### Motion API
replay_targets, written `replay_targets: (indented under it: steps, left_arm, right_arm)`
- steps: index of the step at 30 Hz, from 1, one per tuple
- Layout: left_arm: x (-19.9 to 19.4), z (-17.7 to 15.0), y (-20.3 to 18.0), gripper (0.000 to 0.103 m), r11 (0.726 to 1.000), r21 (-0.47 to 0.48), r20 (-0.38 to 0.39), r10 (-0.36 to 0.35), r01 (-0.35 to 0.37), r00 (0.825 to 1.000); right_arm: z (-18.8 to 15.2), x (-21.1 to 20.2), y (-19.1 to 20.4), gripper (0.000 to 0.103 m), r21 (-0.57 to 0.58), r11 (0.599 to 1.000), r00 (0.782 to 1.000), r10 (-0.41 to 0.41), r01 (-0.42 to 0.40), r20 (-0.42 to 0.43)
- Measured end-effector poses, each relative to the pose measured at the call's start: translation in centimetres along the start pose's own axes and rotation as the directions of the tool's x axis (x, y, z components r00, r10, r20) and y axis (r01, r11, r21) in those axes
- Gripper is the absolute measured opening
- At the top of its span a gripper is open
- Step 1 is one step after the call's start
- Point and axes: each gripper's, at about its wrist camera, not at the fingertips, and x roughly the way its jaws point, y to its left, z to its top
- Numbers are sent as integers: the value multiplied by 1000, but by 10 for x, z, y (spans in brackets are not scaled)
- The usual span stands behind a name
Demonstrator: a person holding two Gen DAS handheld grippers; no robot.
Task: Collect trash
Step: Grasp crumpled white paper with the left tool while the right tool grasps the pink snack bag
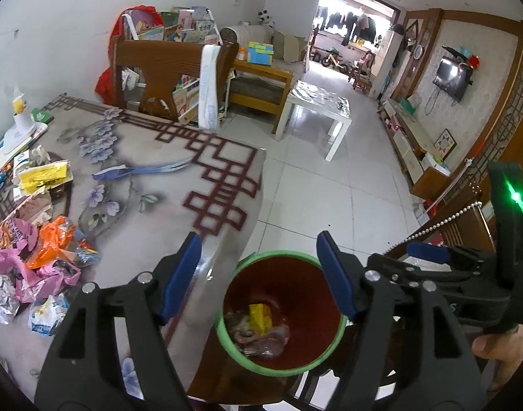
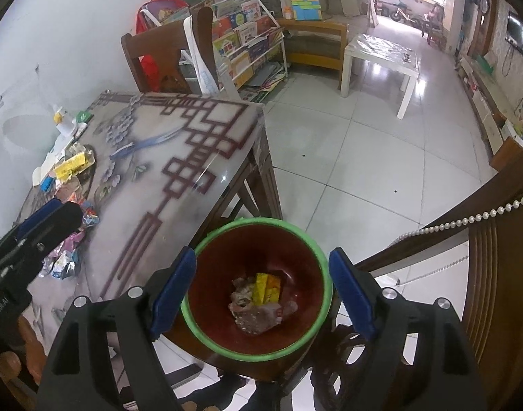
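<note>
Fingers of left gripper (image 1: 259,274) and right gripper (image 2: 261,289) released, empty, green-rimmed trash bin (image 2: 325,267) below between both pairs, wrapper pile (image 1: 38,260) on surface (image 1: 151,205) left of left fingers.

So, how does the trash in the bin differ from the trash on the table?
The bin trash is a small clump, yellow and brownish; the table trash is a wider spread of pink, orange and silver wrappers. The bin trash lies inside the green-rimmed bin; the table trash lies in the open. Both look crumpled.
</note>
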Motion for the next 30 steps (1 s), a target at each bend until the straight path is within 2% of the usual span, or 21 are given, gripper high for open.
replay_targets:
  steps: [5, 8, 13, 18, 24, 27, 30]
  left_arm:
    - [-8, -5, 23, 67, 999, -9, 1, 46, -46, 999]
    - [-12, -11, 45, 68, 996, -45, 0, 72, -71, 997]
    - [-20, -25, 99, 68, 982, -122, -19, 142, -143, 990]
    - [-35, -43, 174, 68, 936, -227, -52, 264, -269, 963]
    - [-58, -71, 274, 68, 851, -311, -119, 407, -423, 906]
    - [-65, -82, 312, 68, 823, -330, -146, 440, -463, 886]
    - [-60, -90, 338, 68, 825, -338, -173, 418, -453, 892]
  right_arm:
    - [0, 2, 9, 78, -22, 1000, 1000, -5, 5, -7]
    - [0, 3, 20, 78, -48, 999, 1000, -16, 15, -12]
    - [4, 13, 50, 78, -110, 994, 999, -19, 14, -49]
    - [10, 22, 91, 79, -163, 987, 999, 7, -15, -47]
    - [11, 42, 146, 81, -183, 981, 996, 53, -66, -74]
    - [12, 54, 176, 81, -193, 977, 993, 71, -88, -93]
    - [13, 64, 210, 81, -216, 971, 991, 83, -105, -109]
